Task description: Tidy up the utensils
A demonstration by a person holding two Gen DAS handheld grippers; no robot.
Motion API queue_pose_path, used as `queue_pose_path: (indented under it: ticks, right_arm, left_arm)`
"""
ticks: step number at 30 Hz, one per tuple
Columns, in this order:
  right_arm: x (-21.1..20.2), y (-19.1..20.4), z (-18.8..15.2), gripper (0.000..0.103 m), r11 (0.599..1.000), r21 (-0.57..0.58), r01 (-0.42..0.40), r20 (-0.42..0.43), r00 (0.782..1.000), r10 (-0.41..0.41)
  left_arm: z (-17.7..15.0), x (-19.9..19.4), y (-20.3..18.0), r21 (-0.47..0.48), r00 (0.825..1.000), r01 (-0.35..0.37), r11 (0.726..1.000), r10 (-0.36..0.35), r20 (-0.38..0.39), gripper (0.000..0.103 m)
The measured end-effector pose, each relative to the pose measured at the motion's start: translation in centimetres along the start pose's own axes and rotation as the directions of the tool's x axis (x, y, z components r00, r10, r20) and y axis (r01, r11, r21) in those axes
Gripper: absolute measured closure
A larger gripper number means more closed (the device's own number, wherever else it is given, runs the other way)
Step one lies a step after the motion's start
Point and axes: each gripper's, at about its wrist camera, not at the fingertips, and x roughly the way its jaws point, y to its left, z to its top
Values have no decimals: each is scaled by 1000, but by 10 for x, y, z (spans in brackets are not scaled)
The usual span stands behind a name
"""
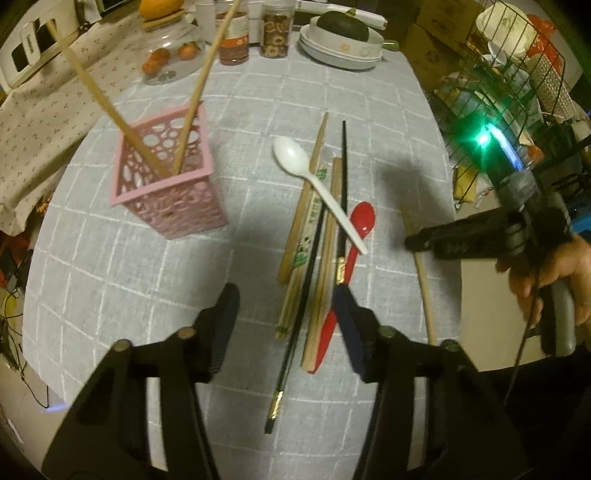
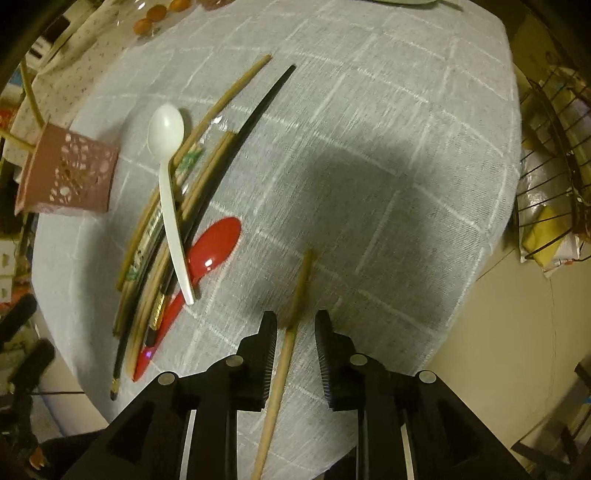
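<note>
A pink perforated holder (image 1: 168,181) stands on the grey checked cloth with two wooden chopsticks (image 1: 192,99) leaning in it; it also shows in the right wrist view (image 2: 66,177). A pile of wooden and black chopsticks (image 1: 317,240), a white spoon (image 1: 317,184) and a red spoon (image 1: 360,225) lies mid-table. My left gripper (image 1: 286,295) is open above the pile's near end. My right gripper (image 2: 295,325) is open, its jaws either side of a lone wooden chopstick (image 2: 284,354), not touching it. The right gripper also shows in the left wrist view (image 1: 417,242).
Stacked white plates (image 1: 332,50) with a dark squash, jars (image 1: 273,31) and a glass bowl of oranges (image 1: 166,55) stand at the table's far edge. A wire dish rack (image 1: 517,74) stands off the right side. The table edge is close on the right (image 2: 461,295).
</note>
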Motion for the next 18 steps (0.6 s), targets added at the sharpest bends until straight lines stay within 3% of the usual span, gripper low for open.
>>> queue_pose_path:
  ticks: [2,4,7,11,15,18]
  right_arm:
    - [2,9,-2,83,999,-39,33,16,999,-32]
    - [5,18,-6,94,997,-63,44,30,999,-42]
    - [3,16,-6,97,997,-69,19,42,999,-16]
    - [-12,-1,-14,97,1000,-13,-24,68,997,25]
    - [-33,-26,-13,97,994,62,-94,116,990,86]
    - [-43,-39,-13,97,986,100,-132,141,983,117]
  left_arm:
    - [3,1,-7,12,1000,4,1000,-4,2,54]
    - [8,2,-15,32,1000,-2,999,2,8,55]
    - [20,4,-28,56,999,-22,998,20,28,55]
    - [40,18,-46,83,999,-40,996,37,40,55]
    - [68,46,-66,122,999,-40,992,36,29,68]
    - [92,69,-74,120,999,-37,992,35,15,70]
